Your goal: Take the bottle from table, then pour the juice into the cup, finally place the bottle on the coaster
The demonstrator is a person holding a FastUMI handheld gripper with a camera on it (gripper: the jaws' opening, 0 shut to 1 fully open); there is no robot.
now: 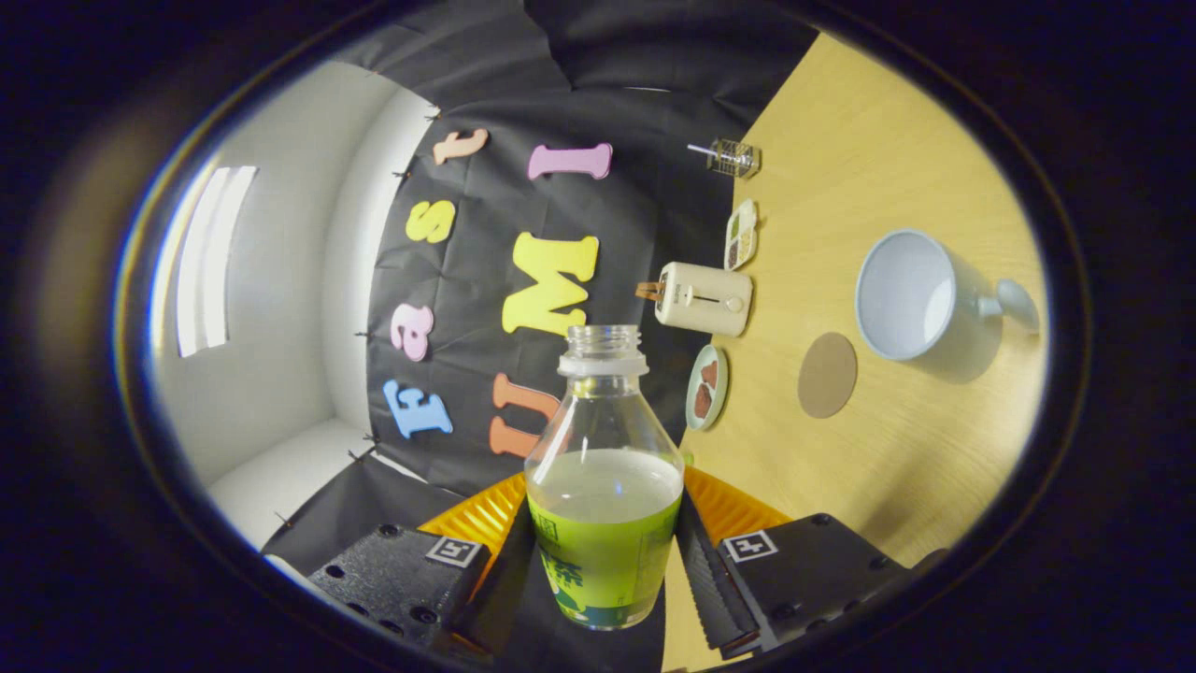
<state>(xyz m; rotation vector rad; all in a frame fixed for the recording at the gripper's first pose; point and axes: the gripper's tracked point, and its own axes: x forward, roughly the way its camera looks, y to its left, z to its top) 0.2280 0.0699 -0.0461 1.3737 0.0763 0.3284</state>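
Across the right side runs one wooden table [888, 168]; on it lies one pale cup [920, 297], empty, mouth turned toward the camera; one cream toaster [703, 298] stands far left of it; between them sits one round coaster [827, 375]; near, one uncapped bottle [605, 477], partly filled with juice, is clamped between both fingers of the gripper [603, 561]; two small dishes [707, 386] flank the toaster.
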